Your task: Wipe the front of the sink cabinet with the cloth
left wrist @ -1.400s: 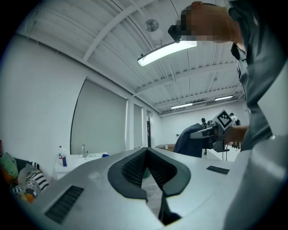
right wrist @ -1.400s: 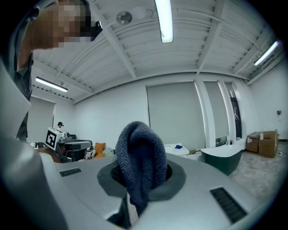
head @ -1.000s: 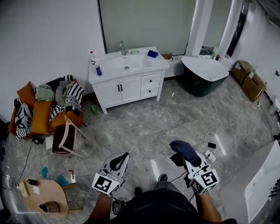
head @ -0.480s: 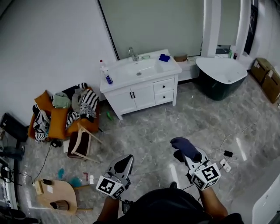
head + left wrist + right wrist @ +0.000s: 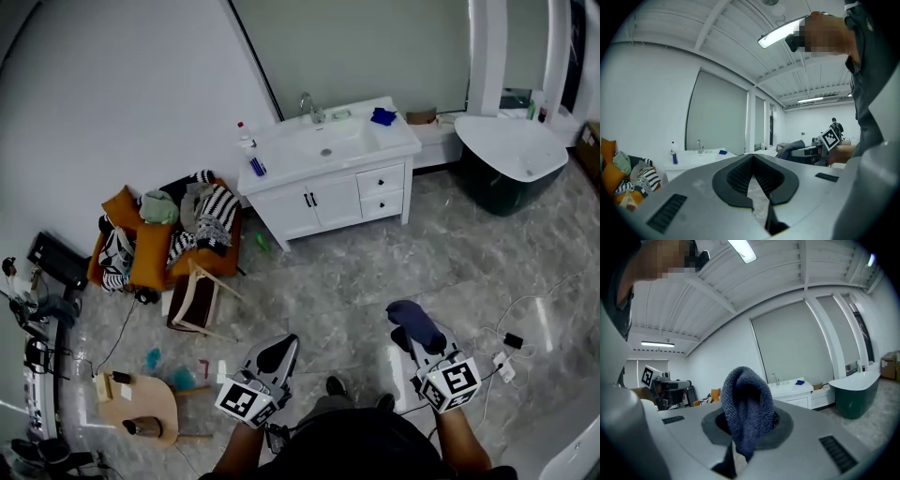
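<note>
Flooring (image 5: 375, 272): glossy grey tile with marble veining.
Bathtub (image 5: 511, 155): freestanding, oval, dark green shell with a white rim and interior; stands at the right end of the far wall.
Sink cabinet (image 5: 328, 183): white, rectangular, on short legs against the far wall; two doors with dark handles on the left, two stacked drawers on the right; smooth white basin top with a metal tap (image 5: 309, 105).
Heap of cushions (image 5: 141, 239): orange cushions with striped and plain fabrics piled on them, left of the cabinet.
Chair (image 5: 197, 295): pale wood frame, tipped on the floor just in front of the heap.
Table (image 5: 136, 408): round, light wood top, lower left.
Left gripper (image 5: 284, 345): grey body with dark ribbed pads; jaws drawn together at the tips with nothing between them; held low, just ahead of the person.
Right gripper (image 5: 412, 339): jaws clamped on the cloth; marker cube faces up.
Cloth (image 5: 411, 319): dark blue-grey, coarse looped weave, folded into a rounded hump over the right jaws; well apart from the sink cabinet, across open floor.
Bottle (image 5: 246, 141): white, slim, on the left end of the counter.
Blue item (image 5: 382, 116): small, on the right rear of the counter; kind cannot be told.
</note>
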Demonstrator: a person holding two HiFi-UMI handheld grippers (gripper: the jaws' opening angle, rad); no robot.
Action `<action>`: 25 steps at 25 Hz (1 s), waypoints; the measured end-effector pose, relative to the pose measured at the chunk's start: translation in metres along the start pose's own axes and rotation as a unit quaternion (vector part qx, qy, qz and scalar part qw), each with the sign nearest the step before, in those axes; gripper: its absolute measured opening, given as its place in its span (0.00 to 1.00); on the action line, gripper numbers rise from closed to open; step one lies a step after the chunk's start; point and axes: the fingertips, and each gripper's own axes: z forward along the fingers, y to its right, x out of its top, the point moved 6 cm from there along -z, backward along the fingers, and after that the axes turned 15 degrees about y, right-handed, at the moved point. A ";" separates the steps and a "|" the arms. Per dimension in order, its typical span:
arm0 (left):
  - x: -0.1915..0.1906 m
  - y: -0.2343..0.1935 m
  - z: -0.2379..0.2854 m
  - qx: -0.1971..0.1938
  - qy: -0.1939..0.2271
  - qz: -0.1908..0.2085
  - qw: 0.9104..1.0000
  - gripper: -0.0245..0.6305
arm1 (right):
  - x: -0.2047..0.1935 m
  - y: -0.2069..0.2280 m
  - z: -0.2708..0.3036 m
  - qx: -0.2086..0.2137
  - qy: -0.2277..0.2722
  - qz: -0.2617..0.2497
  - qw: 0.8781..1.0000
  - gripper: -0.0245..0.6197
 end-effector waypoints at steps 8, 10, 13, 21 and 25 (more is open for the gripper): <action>-0.020 -0.075 0.048 -0.024 0.022 -0.035 0.999 0.04 | 0.010 0.003 0.073 -0.016 0.000 -0.030 0.999 0.10; -0.015 -0.099 0.060 -0.036 0.043 -0.027 0.998 0.04 | 0.016 -0.004 0.097 -0.016 -0.001 -0.044 0.999 0.10; -0.012 -0.135 0.069 -0.047 0.058 -0.018 0.997 0.04 | 0.022 -0.017 0.136 -0.010 -0.002 -0.059 0.998 0.10; -0.026 -0.213 0.084 -0.038 0.060 0.005 0.997 0.04 | 0.019 -0.031 0.211 0.002 -0.018 -0.043 0.999 0.10; -0.038 -0.235 0.097 -0.015 0.049 -0.018 0.999 0.04 | 0.010 -0.015 0.244 0.008 -0.045 -0.040 0.998 0.10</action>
